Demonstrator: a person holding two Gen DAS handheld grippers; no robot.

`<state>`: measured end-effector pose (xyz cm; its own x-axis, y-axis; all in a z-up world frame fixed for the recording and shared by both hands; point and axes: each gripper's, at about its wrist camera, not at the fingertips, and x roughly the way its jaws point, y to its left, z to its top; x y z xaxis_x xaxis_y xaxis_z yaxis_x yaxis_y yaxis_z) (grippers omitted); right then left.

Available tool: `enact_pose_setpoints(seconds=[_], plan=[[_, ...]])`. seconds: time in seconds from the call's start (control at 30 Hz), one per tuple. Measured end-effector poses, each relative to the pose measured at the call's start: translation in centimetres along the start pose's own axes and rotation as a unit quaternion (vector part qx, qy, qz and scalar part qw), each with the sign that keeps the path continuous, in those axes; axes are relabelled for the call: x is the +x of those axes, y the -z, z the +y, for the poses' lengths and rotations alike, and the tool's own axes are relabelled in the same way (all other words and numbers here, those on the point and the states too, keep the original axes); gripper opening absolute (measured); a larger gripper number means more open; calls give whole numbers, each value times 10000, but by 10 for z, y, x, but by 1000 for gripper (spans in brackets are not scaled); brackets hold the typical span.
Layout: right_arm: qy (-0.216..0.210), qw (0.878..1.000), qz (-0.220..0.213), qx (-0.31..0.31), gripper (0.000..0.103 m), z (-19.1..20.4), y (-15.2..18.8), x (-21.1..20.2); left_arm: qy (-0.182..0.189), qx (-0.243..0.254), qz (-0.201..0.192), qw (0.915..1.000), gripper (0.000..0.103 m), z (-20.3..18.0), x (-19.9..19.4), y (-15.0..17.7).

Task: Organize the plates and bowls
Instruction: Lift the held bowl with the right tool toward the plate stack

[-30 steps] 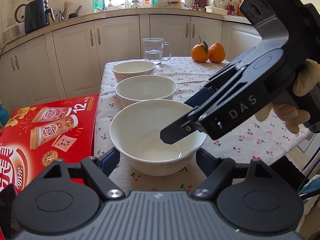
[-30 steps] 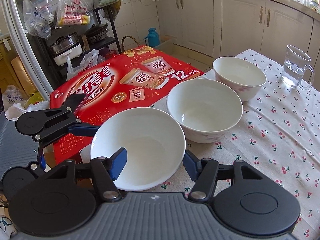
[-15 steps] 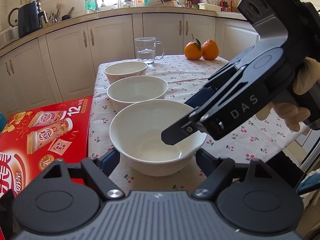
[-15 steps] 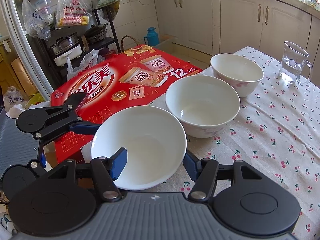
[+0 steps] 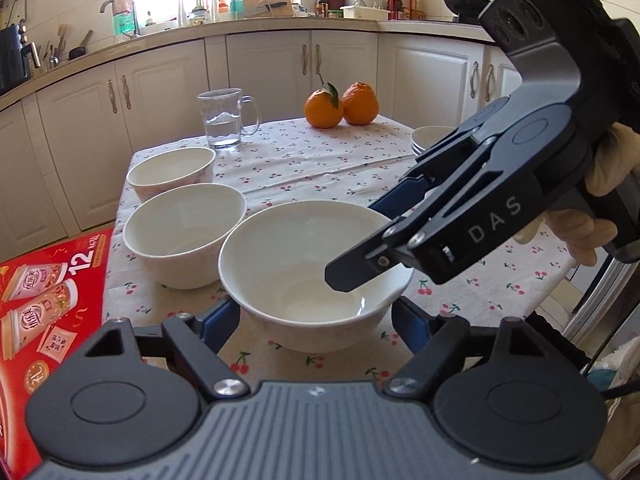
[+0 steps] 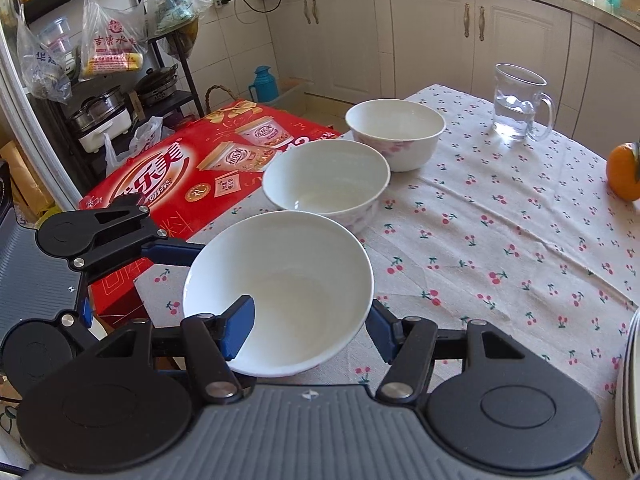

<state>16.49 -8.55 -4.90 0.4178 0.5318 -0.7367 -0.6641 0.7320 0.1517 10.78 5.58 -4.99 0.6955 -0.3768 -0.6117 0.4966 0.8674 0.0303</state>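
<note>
Kitchen table under a cherry-print cloth [image 6: 500, 240]. Left to right in the right wrist view: red carton [image 6: 168, 176]; left gripper [image 6: 176, 268], jaws astride the near bowl [image 6: 280, 280], contact unclear; right gripper [image 6: 308, 330] clamped on that bowl's rim; middle bowl [image 6: 326, 180]; far bowl [image 6: 394, 132]; glass mug [image 6: 518, 104]; orange [image 6: 622, 172]; stacked plates [image 6: 630, 396].

Three white ceramic bowls upright in a row: nearest plain bowl [image 5: 316, 276] tilted off the worktop, middle bowl [image 5: 184, 232] and far pink-flowered bowl [image 6: 395, 132] resting; stacked white plates [image 6: 630, 392] at the edge.
</note>
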Motion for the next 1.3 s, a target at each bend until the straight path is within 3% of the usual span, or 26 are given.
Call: enact_pose_setpoints(seconds=[0.6, 1.3], plan=[[638, 9962, -87, 588, 67, -51, 32, -33, 669, 371, 87, 9970, 83, -31, 49, -25], [782, 9945, -67, 690, 67, -67, 37, -34, 735, 487, 83, 9961, 83, -37, 63, -32]])
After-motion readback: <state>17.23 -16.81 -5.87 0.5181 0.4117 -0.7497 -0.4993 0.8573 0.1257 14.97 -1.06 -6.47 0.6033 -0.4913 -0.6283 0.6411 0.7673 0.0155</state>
